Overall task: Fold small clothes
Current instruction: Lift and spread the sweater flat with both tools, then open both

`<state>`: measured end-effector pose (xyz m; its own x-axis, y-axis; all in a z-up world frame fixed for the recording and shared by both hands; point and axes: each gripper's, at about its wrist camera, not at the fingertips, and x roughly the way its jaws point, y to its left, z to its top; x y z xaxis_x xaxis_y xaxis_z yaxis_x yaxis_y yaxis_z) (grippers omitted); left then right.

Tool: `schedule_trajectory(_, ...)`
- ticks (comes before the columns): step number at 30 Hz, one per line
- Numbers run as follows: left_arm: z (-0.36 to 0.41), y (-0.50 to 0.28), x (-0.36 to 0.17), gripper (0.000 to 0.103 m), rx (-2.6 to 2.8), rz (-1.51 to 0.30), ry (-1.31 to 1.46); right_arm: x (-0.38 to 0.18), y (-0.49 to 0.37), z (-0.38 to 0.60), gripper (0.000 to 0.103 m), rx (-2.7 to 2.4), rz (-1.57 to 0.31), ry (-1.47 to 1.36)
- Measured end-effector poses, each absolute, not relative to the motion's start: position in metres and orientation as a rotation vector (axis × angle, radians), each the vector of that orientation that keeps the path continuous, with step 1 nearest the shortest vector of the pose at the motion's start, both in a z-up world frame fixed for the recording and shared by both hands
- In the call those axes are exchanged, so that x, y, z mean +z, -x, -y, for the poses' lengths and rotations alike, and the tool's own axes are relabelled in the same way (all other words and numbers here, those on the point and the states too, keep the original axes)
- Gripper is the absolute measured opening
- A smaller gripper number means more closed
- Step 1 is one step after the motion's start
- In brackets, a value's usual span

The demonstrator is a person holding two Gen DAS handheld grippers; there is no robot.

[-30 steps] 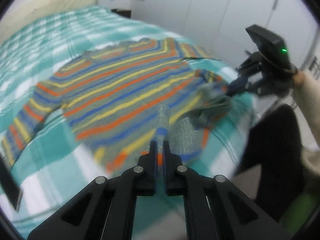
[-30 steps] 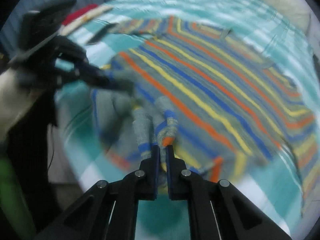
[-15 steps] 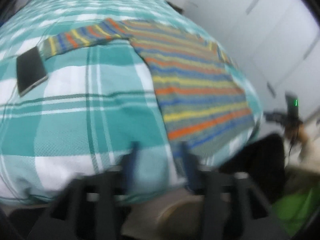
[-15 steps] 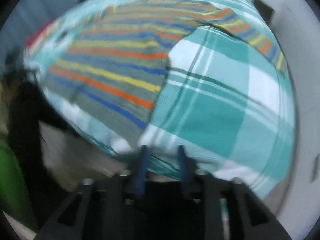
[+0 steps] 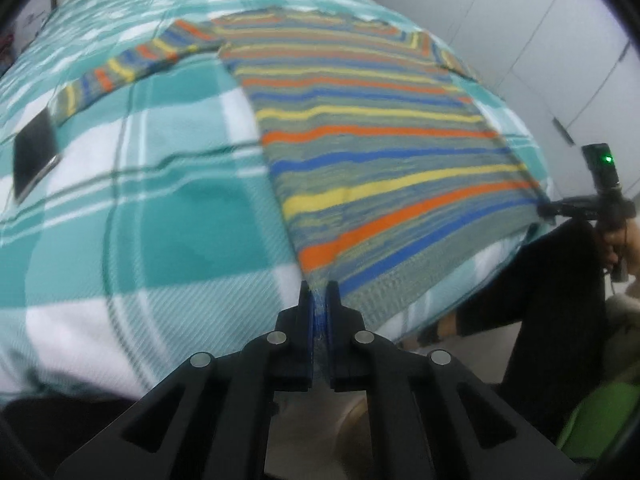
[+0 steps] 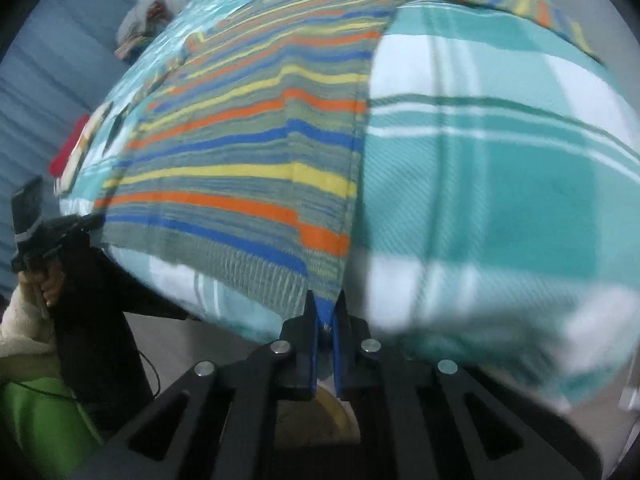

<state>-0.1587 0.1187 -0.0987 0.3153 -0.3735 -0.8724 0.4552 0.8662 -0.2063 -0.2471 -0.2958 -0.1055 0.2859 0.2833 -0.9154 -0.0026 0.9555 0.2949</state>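
A striped sweater (image 5: 372, 140) in grey, orange, yellow and blue lies spread flat on a teal-and-white checked bed (image 5: 160, 208), its hem at the bed's near edge. My left gripper (image 5: 319, 300) is shut on the hem's left corner. My right gripper (image 6: 326, 308) is shut on the hem's right corner; the sweater (image 6: 248, 152) stretches away from it. Each gripper shows in the other's view, the right one (image 5: 548, 210) at the far hem corner, the left one (image 6: 94, 222) likewise. One sleeve (image 5: 132, 68) lies out to the left.
A dark phone (image 5: 34, 156) lies on the bed near the sleeve cuff. White wardrobe doors (image 5: 540, 40) stand behind the bed. A person's dark trousers (image 5: 552, 280) and a green object (image 5: 600, 420) are beside the bed edge. Red and white items (image 6: 76, 144) lie at the bed's far side.
Both grippers have pulled back to the bed's near edge with the hem corners. The bunched lower part of the sweater is now drawn out flat.
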Motion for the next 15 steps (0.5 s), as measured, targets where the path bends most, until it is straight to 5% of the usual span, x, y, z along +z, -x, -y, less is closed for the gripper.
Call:
schedule_trajectory(7,-0.097,0.156,-0.107,0.012,-0.452,-1.116,-0.191,-0.140,0.230,0.281,0.006,0.097,-1.304,-0.193)
schedule_trajectory(9,-0.101,0.164,-0.083,0.038,-0.412,-1.046,-0.233,-0.127,0.233,0.279,0.017,0.100,-1.295,-0.183)
schedule_trajectory(11,-0.108,0.167,-0.045,0.064,-0.391,-0.941,-0.202,-0.100,0.238,0.281,0.048,0.079,-1.254,-0.181)
schedule_trajectory(12,-0.110,0.166,-0.028,0.080,-0.388,-0.897,-0.175,-0.085,0.240,0.284,0.055,0.065,-1.219,-0.175)
schedule_trajectory(15,-0.105,0.154,0.024,0.101,-0.371,-0.733,-0.074,-0.022,0.229,0.286,0.075,-0.026,-1.032,-0.093)
